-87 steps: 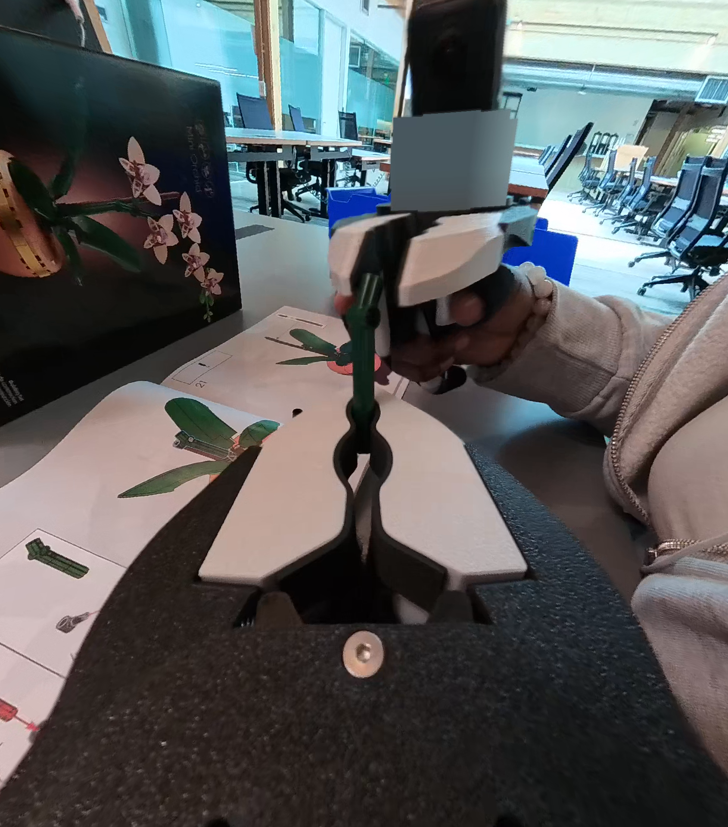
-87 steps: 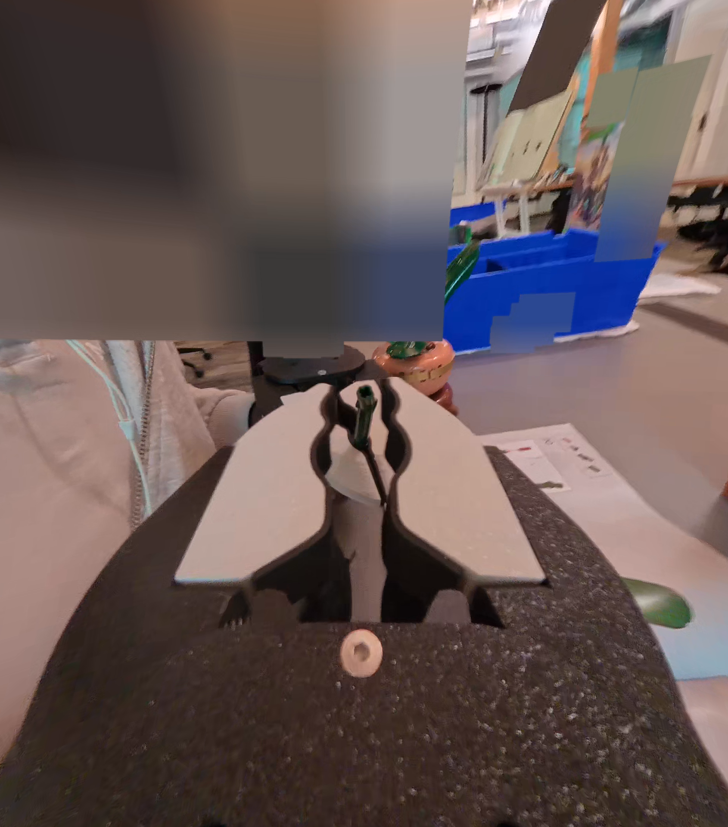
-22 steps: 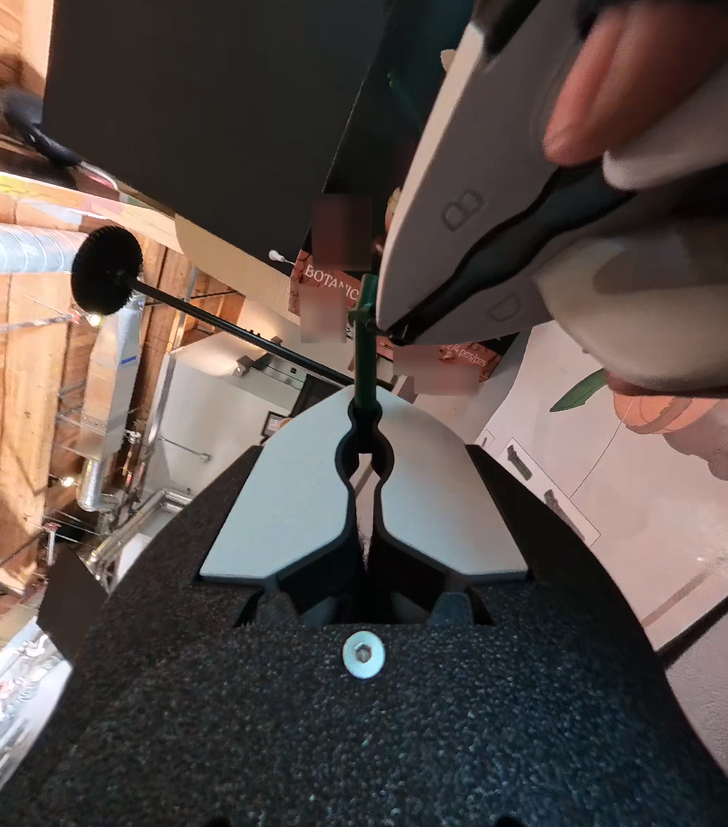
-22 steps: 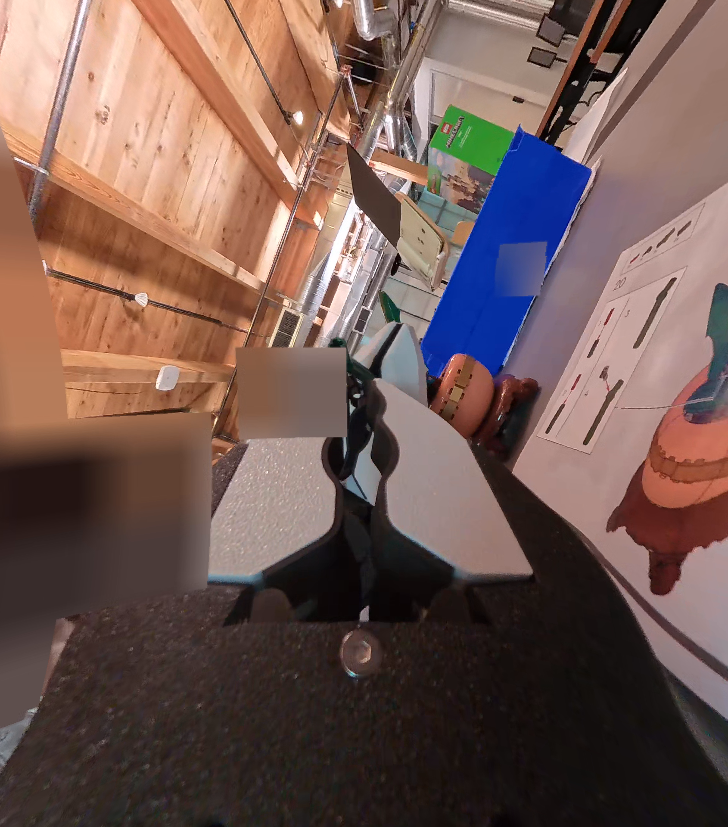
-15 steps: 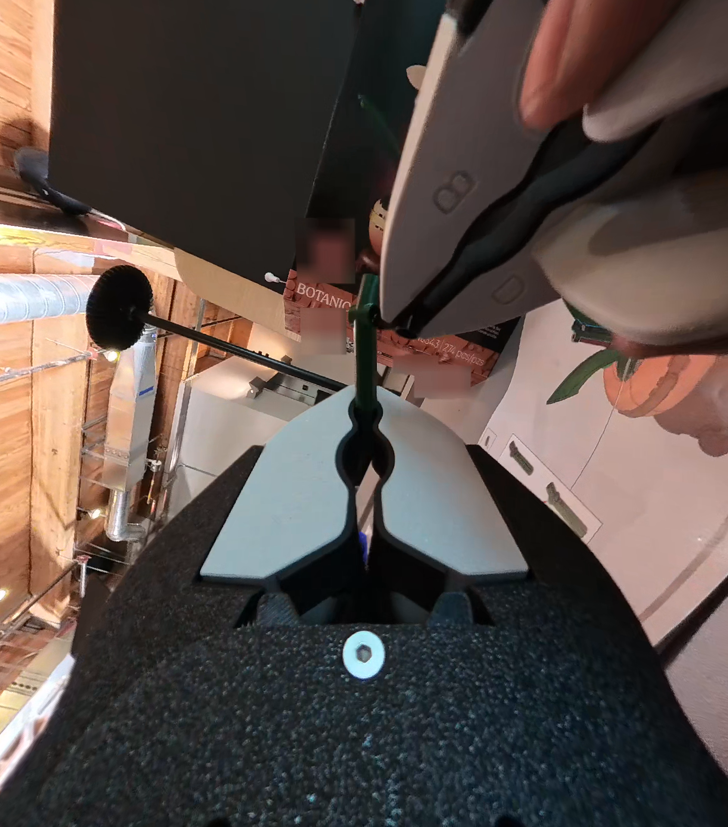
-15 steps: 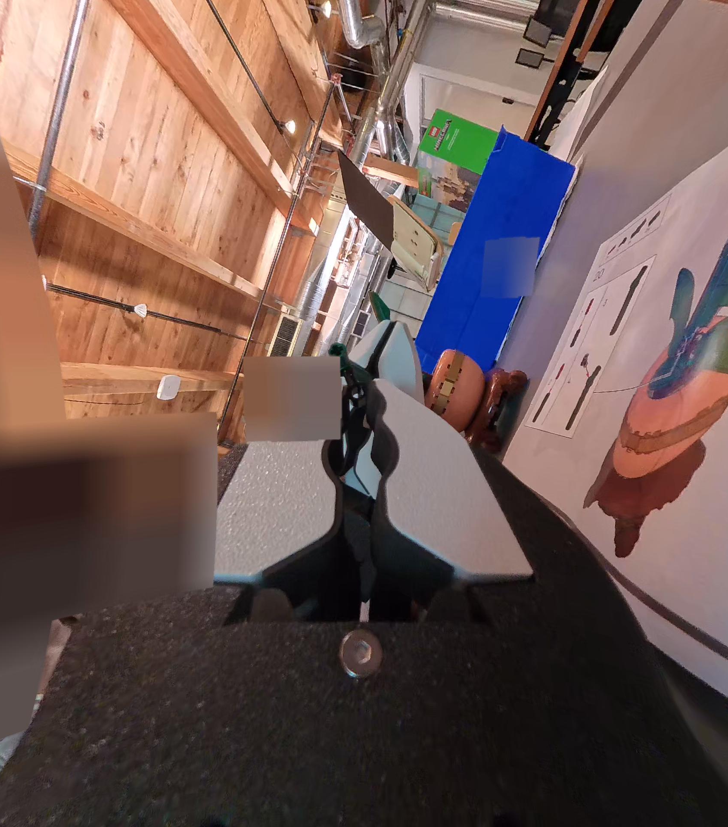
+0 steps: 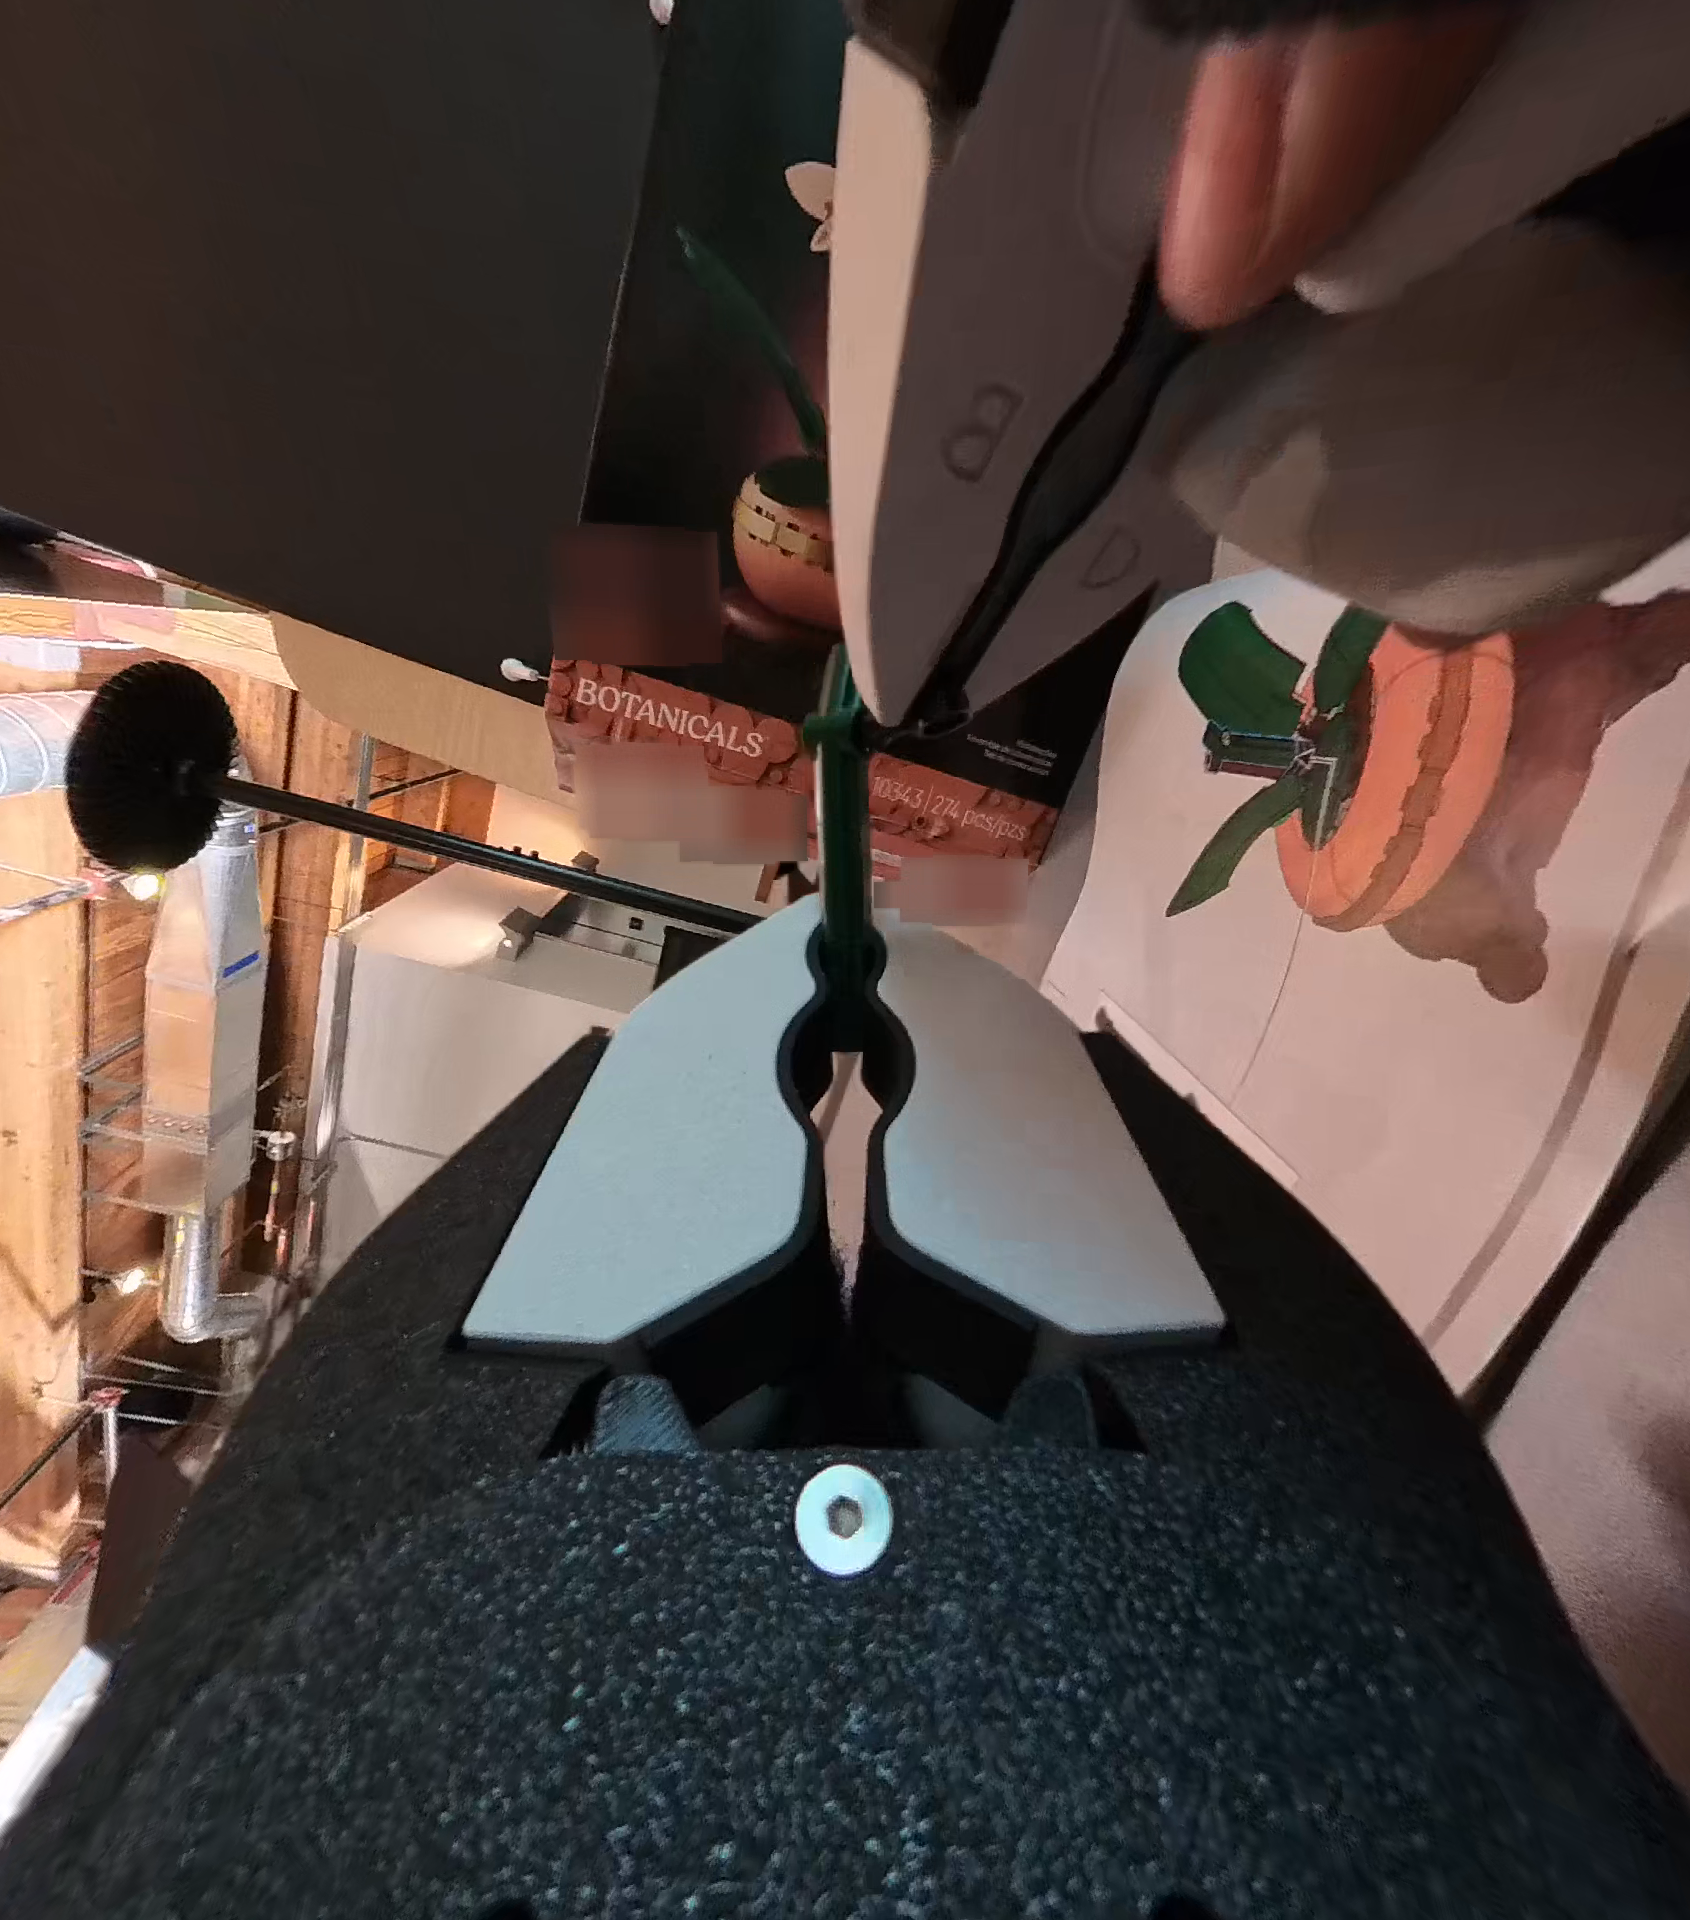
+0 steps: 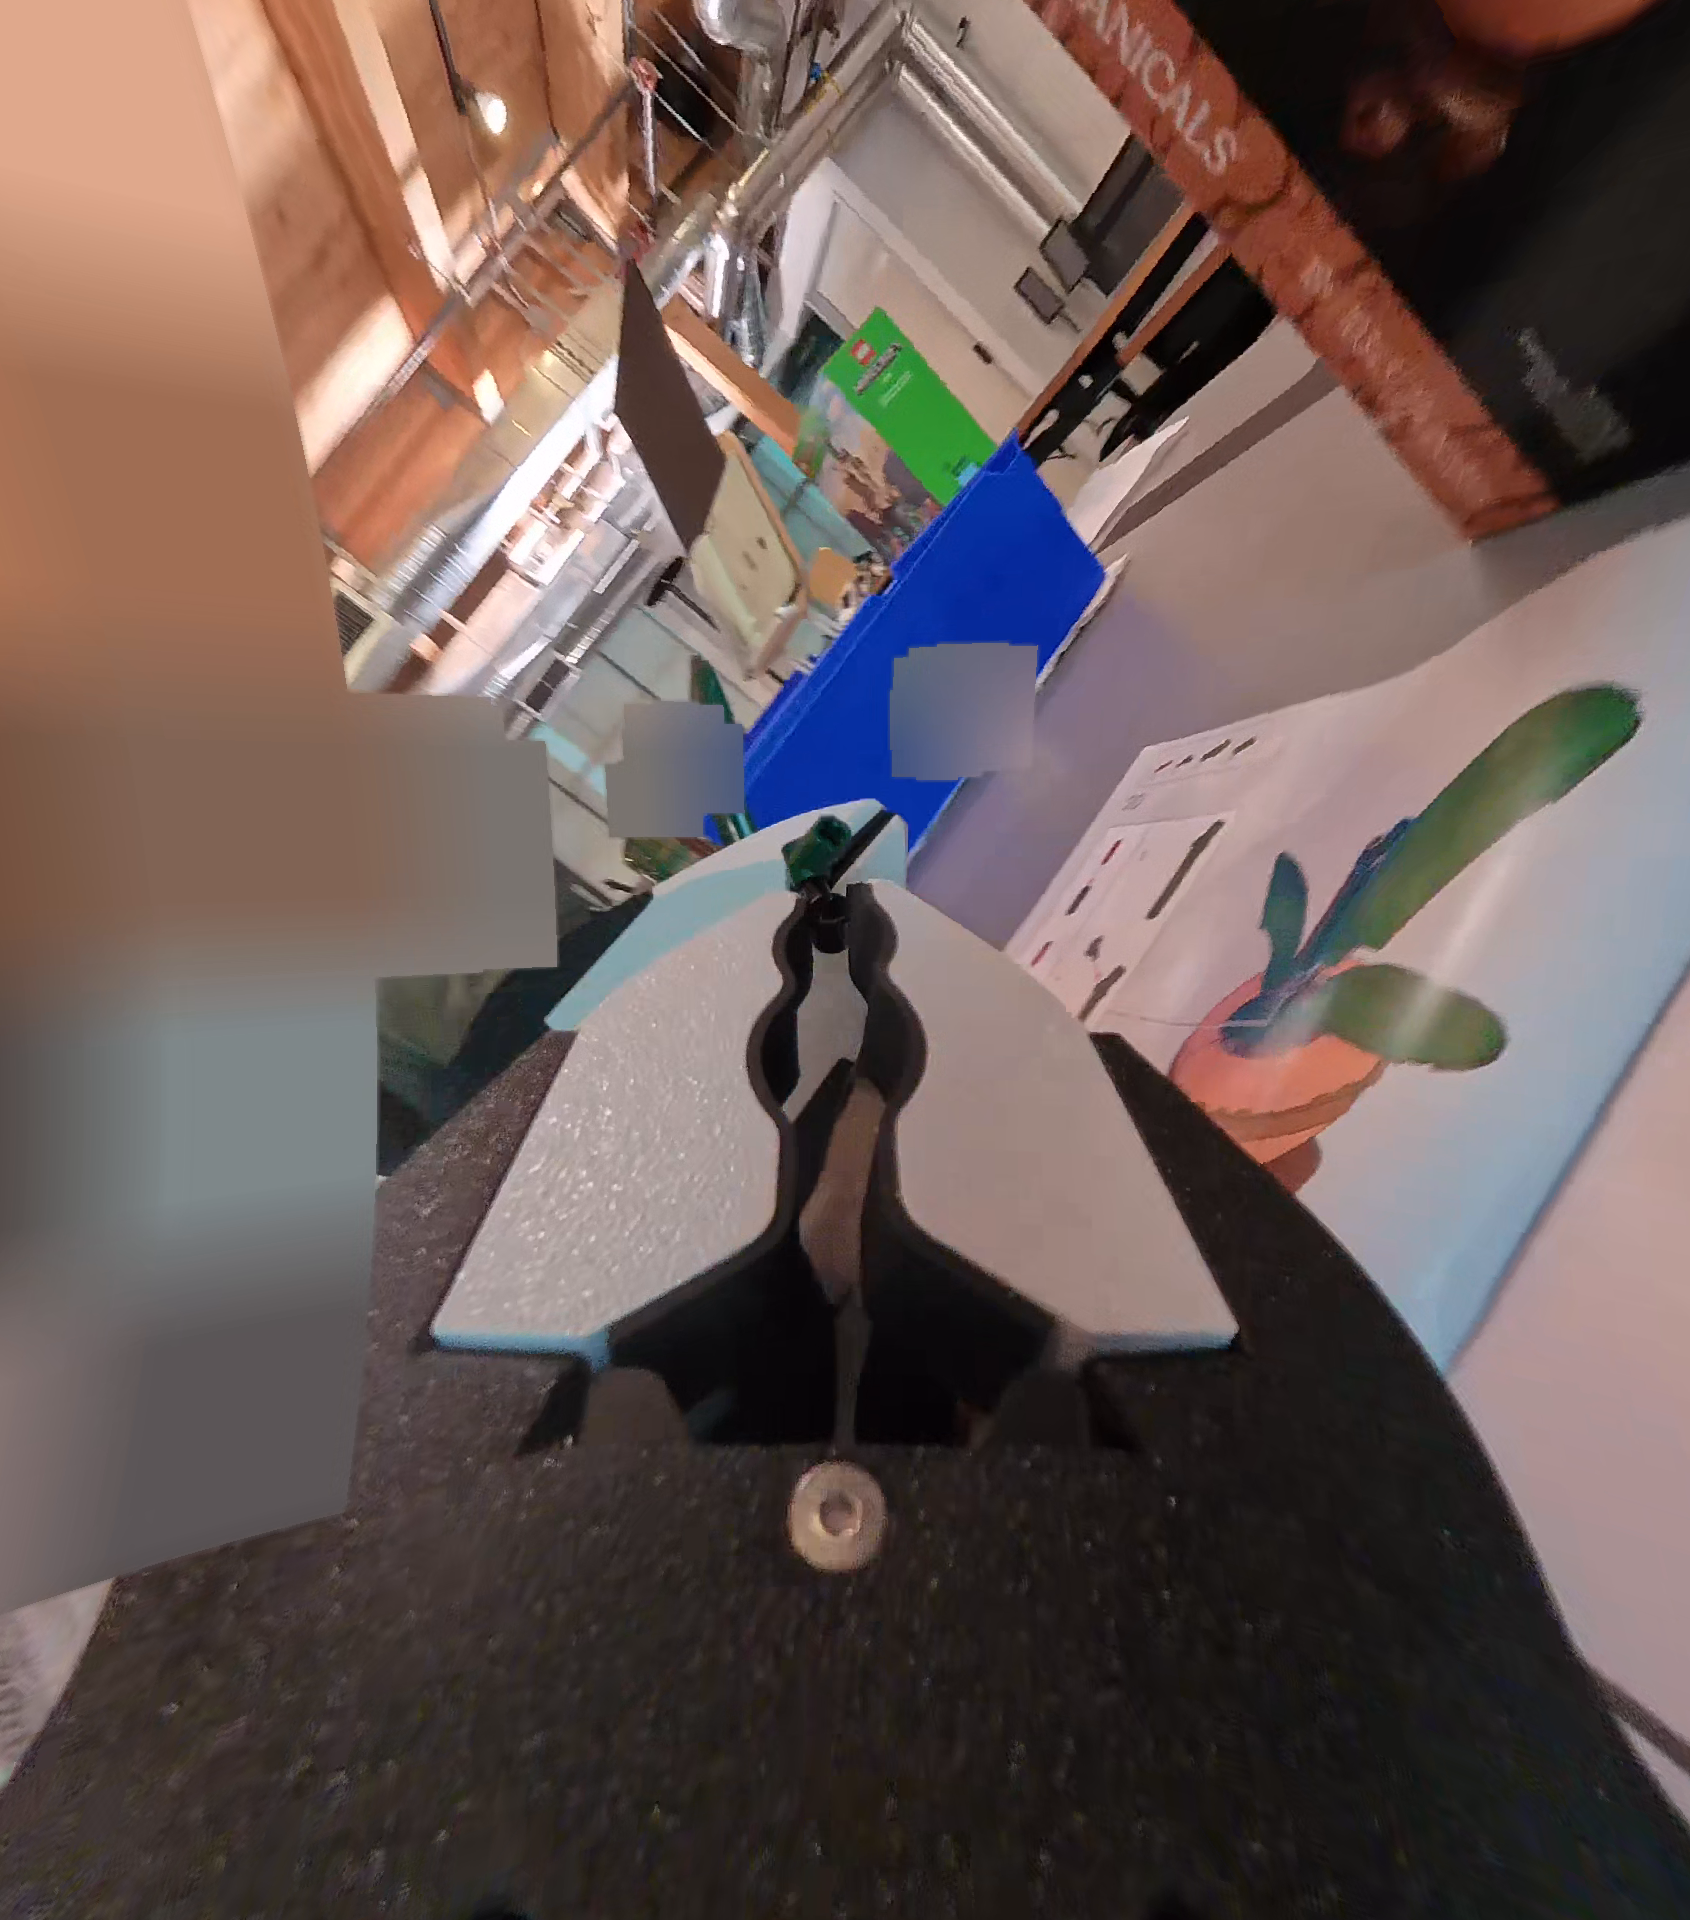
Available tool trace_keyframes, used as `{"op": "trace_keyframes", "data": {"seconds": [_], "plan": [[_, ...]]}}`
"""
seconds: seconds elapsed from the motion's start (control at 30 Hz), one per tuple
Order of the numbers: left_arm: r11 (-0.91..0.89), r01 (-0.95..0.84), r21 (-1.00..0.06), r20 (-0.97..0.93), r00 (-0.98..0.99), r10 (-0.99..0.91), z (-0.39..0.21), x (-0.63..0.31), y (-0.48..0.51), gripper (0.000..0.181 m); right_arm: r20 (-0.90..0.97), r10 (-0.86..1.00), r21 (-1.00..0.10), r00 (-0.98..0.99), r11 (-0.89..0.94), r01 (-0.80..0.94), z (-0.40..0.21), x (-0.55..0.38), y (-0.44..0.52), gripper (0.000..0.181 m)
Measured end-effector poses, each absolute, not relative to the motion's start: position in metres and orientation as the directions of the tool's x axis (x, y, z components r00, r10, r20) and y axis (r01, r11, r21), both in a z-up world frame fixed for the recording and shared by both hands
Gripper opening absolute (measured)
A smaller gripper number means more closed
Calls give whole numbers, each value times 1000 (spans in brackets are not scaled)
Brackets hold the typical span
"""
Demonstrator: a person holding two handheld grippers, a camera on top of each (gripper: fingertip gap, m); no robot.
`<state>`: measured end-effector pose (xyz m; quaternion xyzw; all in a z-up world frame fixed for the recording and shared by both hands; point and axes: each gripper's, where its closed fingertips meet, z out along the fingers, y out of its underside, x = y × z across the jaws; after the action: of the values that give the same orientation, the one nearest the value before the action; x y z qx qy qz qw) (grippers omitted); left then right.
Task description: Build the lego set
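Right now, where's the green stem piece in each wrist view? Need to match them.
Left wrist view: green stem piece stands at centre, rising from the left gripper up to the right gripper's tip.
Right wrist view: only its top end shows, just above centre, at the tip of the right gripper.
Shared landmark: the instruction sheet's orange pot drawing, right of centre in both.

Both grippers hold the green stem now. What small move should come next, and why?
Probably press the two ends gently together along the green stem: the left gripper and right gripper each clamp one end, and a joint shows between them.
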<state>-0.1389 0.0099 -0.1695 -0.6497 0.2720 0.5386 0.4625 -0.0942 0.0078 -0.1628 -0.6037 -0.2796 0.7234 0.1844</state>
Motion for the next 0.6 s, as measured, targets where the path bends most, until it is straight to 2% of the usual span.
{"op": "trace_keyframes", "data": {"seconds": [0.03, 0.13, 0.27, 0.33, 0.37, 0.4, 0.47, 0.53, 0.6], "plan": [[-425, -848, -316, -949, 287, 134, -172, -138, 10, 0, -746, 638, -657, -191, -752, 56, -162, -94, 10, 6], [-413, -850, -328, -944, 304, 126, -174, -133, 11, 0, -732, 657, -672, -180, -740, 26, -158, -93, 14, 6], [-426, -812, -398, -916, 373, 145, -174, -132, 13, 0, -808, 544, -548, -228, -835, -51, -155, -94, 18, 6], [-433, -764, -479, -875, 451, 174, -172, -130, 17, 0, -820, 514, -495, -250, -857, -139, -150, -93, 23, 6], [-426, -711, -559, -824, 535, 189, -173, -129, 20, 0, -807, 536, -506, -247, -844, -176, -146, -93, 26, 6], [-408, -626, -665, -733, 652, 195, -176, -127, 24, 0, -771, 592, -557, -234, -806, -202, -143, -94, 28, 6], [-359, -366, -859, -444, 881, 165, -182, -119, 31, 0, -587, 795, -765, -154, -607, -217, -136, -96, 31, 6], [-374, -108, -921, -133, 990, 40, -192, -105, 35, 0, -302, 947, -922, -108, -319, -218, -119, -92, 29, 6], [-433, 104, -896, 172, 978, -122, -195, -85, 32, 0, 19, 993, -984, -117, -2, -180, -107, -83, 20, 6]]}}
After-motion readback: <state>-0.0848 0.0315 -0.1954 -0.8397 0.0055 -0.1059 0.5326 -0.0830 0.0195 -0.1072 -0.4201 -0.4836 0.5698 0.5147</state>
